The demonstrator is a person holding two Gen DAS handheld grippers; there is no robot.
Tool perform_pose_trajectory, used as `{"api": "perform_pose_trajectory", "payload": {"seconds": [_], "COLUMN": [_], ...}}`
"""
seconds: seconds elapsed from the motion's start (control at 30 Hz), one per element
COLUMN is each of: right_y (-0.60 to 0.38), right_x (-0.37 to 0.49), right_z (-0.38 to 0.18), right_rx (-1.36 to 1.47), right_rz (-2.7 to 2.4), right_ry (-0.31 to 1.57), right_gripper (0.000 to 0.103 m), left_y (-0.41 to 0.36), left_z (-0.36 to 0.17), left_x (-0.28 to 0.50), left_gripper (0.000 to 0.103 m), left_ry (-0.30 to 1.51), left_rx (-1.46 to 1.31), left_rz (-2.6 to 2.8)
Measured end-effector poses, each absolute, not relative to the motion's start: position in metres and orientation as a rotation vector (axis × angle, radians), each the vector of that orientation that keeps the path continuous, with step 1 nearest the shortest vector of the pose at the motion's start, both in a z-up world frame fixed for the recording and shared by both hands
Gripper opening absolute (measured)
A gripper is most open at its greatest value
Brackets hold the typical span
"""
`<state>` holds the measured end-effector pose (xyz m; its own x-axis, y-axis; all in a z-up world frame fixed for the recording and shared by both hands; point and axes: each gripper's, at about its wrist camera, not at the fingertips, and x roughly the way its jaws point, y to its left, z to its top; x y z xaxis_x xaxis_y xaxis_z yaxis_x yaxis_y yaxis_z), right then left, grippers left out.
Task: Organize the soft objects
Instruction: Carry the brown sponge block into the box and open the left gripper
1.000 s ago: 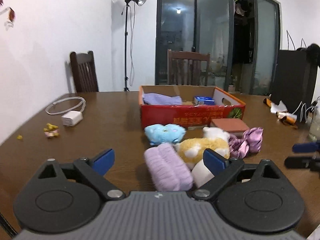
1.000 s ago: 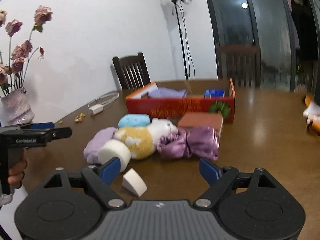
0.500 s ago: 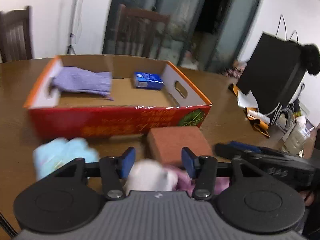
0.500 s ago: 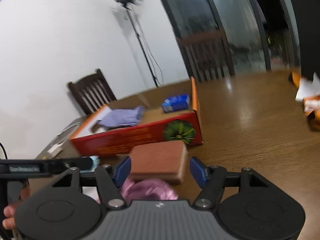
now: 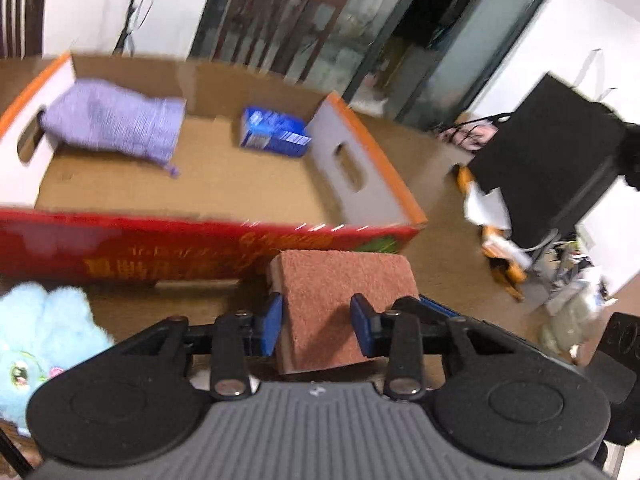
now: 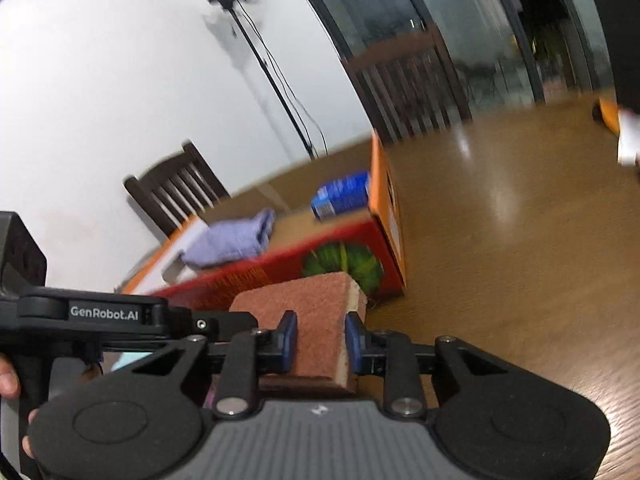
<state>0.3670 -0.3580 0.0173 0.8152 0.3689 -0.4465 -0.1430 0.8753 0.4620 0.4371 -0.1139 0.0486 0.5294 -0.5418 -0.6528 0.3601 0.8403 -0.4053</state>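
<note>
A reddish-brown sponge block [image 5: 340, 292] with a yellow underside sits in front of the red cardboard box [image 5: 200, 248]. My left gripper [image 5: 316, 322] is closed against its two sides. My right gripper [image 6: 318, 340] is also shut on the same sponge [image 6: 316, 308], which looks lifted and tilted. The box holds a lilac knit cloth [image 5: 116, 120] and a blue packet [image 5: 272, 134]; both also show in the right wrist view, the cloth [image 6: 228, 244] and the packet [image 6: 342, 196]. A light blue plush [image 5: 44, 328] lies at the left.
A wooden table [image 6: 520, 240] carries everything. A black box [image 5: 548, 148] and orange-white clutter [image 5: 496, 232] stand at the right. Dark wooden chairs [image 6: 176, 188] stand behind the table, and a light stand [image 6: 264, 68] by the wall.
Both grippers moved forward from the plush pile to the sponge block and closed on it. The box now looms nearer in both views.
</note>
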Motion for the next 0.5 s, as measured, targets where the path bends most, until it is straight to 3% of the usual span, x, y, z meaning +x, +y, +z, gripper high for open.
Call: {"api": "perform_pose_trajectory", "payload": {"seconds": [0.23,0.4,0.5], "right_y": [-0.356,-0.346,-0.339], "right_x": [0.281,0.2,0.163], "right_z": [0.076,0.072,0.056], "right_rx": [0.343,0.322,0.345], "right_rz": [0.32,0.382,0.419], "right_ry": [0.416,0.473,0.55], "right_gripper": [0.025,0.026,0.026], "left_y": [-0.102,-0.092,-0.073], "left_z": [0.097,0.09,0.067], "left_x": [0.347,0.251,0.211], "left_gripper": [0.037,0.039,0.039], "left_ry": [0.701,0.637,0.701], "left_rx": [-0.197,-0.159,-0.223], "left_rz": [-0.64,-0.608,-0.59]}}
